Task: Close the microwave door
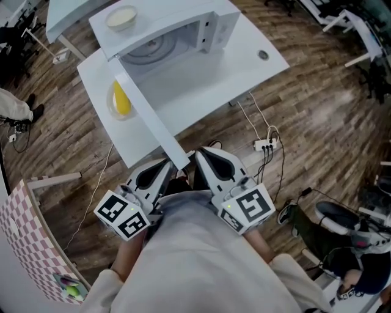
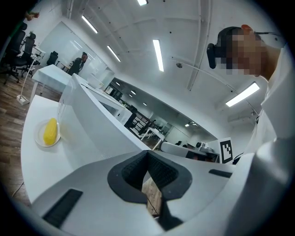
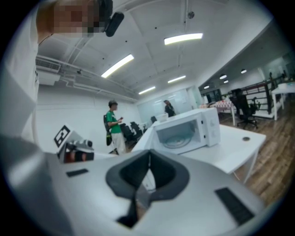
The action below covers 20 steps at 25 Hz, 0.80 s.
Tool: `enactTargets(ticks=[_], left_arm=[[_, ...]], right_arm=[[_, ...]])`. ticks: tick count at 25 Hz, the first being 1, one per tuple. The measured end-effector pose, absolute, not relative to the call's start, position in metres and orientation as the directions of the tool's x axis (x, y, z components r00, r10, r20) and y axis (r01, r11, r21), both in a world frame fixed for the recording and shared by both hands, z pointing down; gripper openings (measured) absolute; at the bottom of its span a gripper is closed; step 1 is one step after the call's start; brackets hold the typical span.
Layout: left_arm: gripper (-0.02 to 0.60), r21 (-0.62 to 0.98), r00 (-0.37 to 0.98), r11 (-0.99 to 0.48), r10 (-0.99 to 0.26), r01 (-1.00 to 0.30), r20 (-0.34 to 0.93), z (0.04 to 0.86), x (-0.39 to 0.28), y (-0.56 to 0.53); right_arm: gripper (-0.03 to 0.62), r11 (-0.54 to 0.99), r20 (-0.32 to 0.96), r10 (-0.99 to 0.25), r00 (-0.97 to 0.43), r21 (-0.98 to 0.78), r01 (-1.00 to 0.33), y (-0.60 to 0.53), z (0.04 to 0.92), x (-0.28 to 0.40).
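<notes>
**Head view: microwave door wide open, both pairs of tongs clenched on nothing**

On the left of the white tabletop (image 1: pixel 201 79) a plate (image 1: pixel 111 105) carries a yellow item (image 1: pixel 121 99). Just right of it the microwave's door (image 1: pixel 146 113) swings fully out and runs toward the person. Its free end lies between the tips of the two tongs in this view, and I cannot tell whether it touches either. The microwave (image 1: pixel 183 30) stands at the back of the tabletop, cavity and turntable exposed, with a bowl (image 1: pixel 121 17) on its roof. Print on its control panel is too small to read.

The left tongs (image 1: pixel 170 164) are pressed together at the tips with nothing between them, and only wooden floor (image 1: pixel 317 104) shows below the pads. The right tongs (image 1: pixel 201 153) are likewise clenched and empty. Each carries a cube (image 1: pixel 122 214) with black-and-white square markers. Further right, a power strip (image 1: pixel 265 144) lies on the floor.
</notes>
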<state>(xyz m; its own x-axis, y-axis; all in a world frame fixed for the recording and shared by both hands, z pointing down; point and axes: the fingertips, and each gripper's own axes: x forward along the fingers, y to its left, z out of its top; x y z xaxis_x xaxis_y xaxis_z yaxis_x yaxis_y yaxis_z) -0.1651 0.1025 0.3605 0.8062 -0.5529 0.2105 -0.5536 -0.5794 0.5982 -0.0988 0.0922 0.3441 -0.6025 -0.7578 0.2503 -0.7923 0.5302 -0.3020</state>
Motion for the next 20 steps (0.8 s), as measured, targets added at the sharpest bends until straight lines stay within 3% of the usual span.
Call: enactTargets(ticks=[20], left_arm=[[0.015,0.625,0.837,-0.593,-0.513,-0.508,0.192,0.36,-0.133,0.084]], right_arm=[[0.023,0.484,0.262,-0.783,-0.564,-0.314,-0.817,0.082,0.347,-0.067]])
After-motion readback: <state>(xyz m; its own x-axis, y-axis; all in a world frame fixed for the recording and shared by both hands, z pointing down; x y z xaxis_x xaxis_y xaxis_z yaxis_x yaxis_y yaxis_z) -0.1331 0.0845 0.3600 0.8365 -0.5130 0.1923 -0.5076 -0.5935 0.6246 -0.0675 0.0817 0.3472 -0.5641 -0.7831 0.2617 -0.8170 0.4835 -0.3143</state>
